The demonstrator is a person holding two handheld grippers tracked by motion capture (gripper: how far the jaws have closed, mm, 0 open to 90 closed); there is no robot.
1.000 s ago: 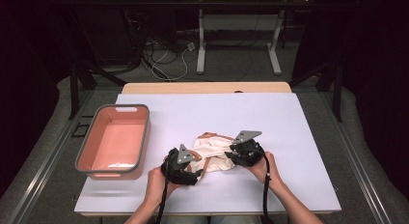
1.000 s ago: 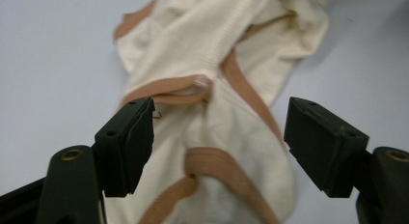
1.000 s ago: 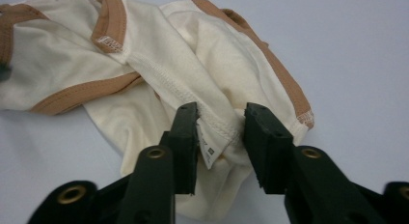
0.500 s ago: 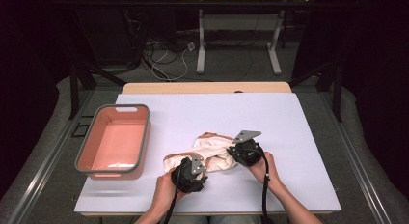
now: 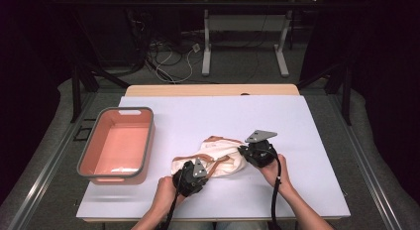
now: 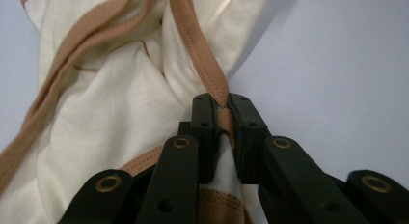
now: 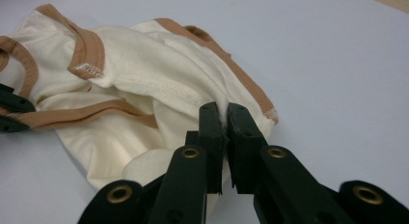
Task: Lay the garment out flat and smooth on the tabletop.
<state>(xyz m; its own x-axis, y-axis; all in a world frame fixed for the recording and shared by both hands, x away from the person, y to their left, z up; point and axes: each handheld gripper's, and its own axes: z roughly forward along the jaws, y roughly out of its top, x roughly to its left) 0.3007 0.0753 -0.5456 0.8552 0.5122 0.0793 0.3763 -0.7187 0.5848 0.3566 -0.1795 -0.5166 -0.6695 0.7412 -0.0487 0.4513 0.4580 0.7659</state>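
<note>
A cream garment with tan trim lies crumpled on the white table, near its front edge. My left gripper is at the garment's near left end. In the left gripper view the garment runs up from the left gripper, whose jaws have just been closing and now pinch a tan trim strip. My right gripper is at the garment's right end. In the right gripper view the right gripper is shut on a fold of the cream garment.
A pink tub with a grey rim stands at the table's left side. Bare white tabletop stretches behind and to the right of the garment. Table legs and cables lie on the floor beyond the far edge.
My left gripper has shifted right and nearer along the garment's front edge and closed on the tan trim. The right gripper has stayed at the garment's right end.
</note>
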